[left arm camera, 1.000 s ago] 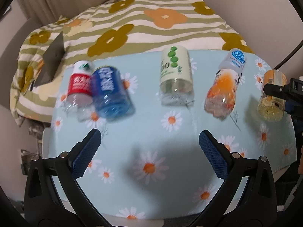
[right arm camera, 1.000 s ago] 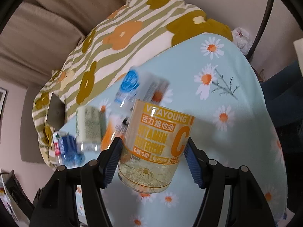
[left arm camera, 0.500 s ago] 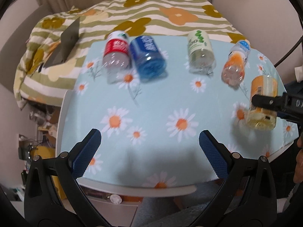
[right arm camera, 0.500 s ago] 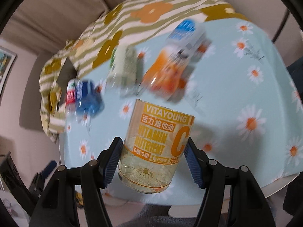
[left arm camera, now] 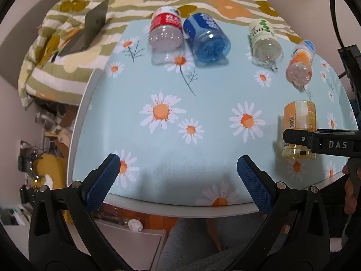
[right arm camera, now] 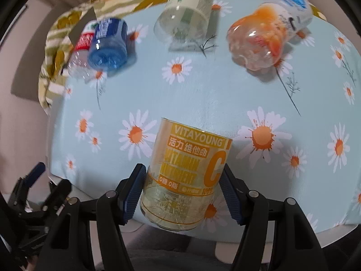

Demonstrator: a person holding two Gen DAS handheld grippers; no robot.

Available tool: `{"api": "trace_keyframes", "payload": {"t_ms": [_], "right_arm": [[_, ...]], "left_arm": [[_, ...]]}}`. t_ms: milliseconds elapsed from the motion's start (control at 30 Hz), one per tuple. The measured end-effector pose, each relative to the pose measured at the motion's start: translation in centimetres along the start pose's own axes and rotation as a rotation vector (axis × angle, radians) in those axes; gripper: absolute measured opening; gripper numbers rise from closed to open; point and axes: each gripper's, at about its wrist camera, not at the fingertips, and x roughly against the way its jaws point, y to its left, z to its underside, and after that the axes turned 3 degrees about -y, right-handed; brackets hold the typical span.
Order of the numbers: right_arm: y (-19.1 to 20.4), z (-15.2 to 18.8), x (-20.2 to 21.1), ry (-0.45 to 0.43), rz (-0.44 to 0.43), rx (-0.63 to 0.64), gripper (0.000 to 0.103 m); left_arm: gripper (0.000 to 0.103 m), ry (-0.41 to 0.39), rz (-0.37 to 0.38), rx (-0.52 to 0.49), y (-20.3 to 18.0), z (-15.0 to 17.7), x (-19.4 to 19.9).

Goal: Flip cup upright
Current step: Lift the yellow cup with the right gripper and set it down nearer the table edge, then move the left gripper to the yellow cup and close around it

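My right gripper (right arm camera: 183,194) is shut on the orange Vitamin C cup (right arm camera: 187,171), a clear cut-off bottle with a yellow-orange label; its blue pads press both sides. In the left wrist view the cup (left arm camera: 299,122) stands near the table's right front edge with the right gripper's black finger (left arm camera: 315,141) across it. Whether its base touches the cloth I cannot tell. My left gripper (left arm camera: 176,176) is open and empty above the table's front edge, well left of the cup.
Several cut bottles lie on their sides along the far edge: red (left arm camera: 165,30), blue (left arm camera: 206,38), green-white (left arm camera: 265,39), orange (left arm camera: 301,64). The table has a daisy cloth (left arm camera: 203,103). A striped flowered blanket (left arm camera: 67,45) lies behind.
Both grippers have pulled back toward the table's front edge. The right gripper has carried the cup down and nearer the front edge, still gripped. The lying bottles have not moved.
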Motion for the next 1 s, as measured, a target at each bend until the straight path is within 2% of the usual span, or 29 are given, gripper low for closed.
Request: {"api": "trace_keyframes", "payload": {"t_ms": [467,500,567,667,1000], "right_arm": [[1.6,-0.4,-1.3,0.011,0.027,0.043,0.064],[1.5,-0.3,-1.1,0.009,0.023,0.039,0.067],[1.2,-0.2,-0.8,-0.004,0.017,0.03,0.086],[1.1,-0.1,0.1,-0.042,0.009,0.017,0.094],[-0.1,2.3,7.8,-0.243,0.016,-0.061,0.095]], "left_arm": [[0.103,0.013,0.018,0.007,0.1,-0.5,-0.8],[0.103,0.012,0.018,0.006,0.2,-0.5,-0.7],[0.103,0.008,0.019,0.004,0.1,-0.5,-0.5],[0.103,-0.005,0.02,-0.005,0.1,-0.5,0.2],[0.103,-0.076,0.071,-0.074,-1.6,-2.2,3.4]]}}
